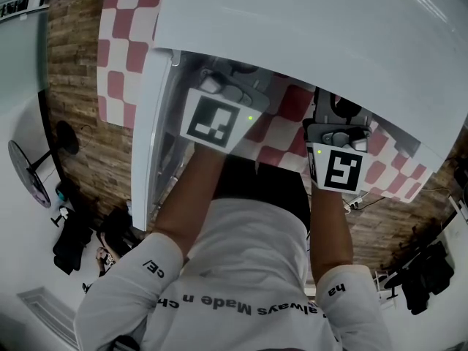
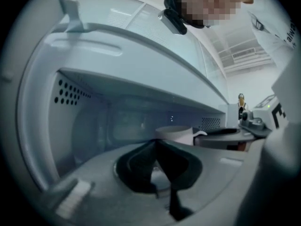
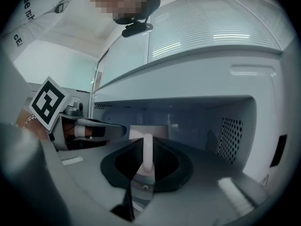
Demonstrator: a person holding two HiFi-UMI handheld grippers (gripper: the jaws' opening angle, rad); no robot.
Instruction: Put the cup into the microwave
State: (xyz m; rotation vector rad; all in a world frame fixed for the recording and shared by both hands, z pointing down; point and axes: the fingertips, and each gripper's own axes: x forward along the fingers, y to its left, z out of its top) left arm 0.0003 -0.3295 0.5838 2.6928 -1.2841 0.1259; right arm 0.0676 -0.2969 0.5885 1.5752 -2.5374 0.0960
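The white microwave [image 1: 314,28] stands open, its door [image 1: 151,137] swung out to the left. In the right gripper view, my right gripper [image 3: 147,147] is shut on the handle of the white cup [image 3: 155,132]. The cup hangs at the mouth of the cavity [image 3: 230,135]. In the left gripper view the same cup [image 2: 176,134] shows to the right, with the right gripper [image 2: 225,133] behind it. My left gripper [image 2: 157,142] has its black jaws together with nothing in them, pointing into the cavity [image 2: 70,98]. From the head view both grippers, left [image 1: 219,93] and right [image 1: 340,134], reach under the microwave's top, tips hidden.
A red-and-white checked cloth [image 1: 281,134] lies under the microwave. Perforated vents [image 3: 229,133] line the cavity's side walls. The left gripper [image 3: 94,130] sits close beside the cup. A fan [image 1: 29,170] and dark items [image 1: 73,240] stand on the floor at left.
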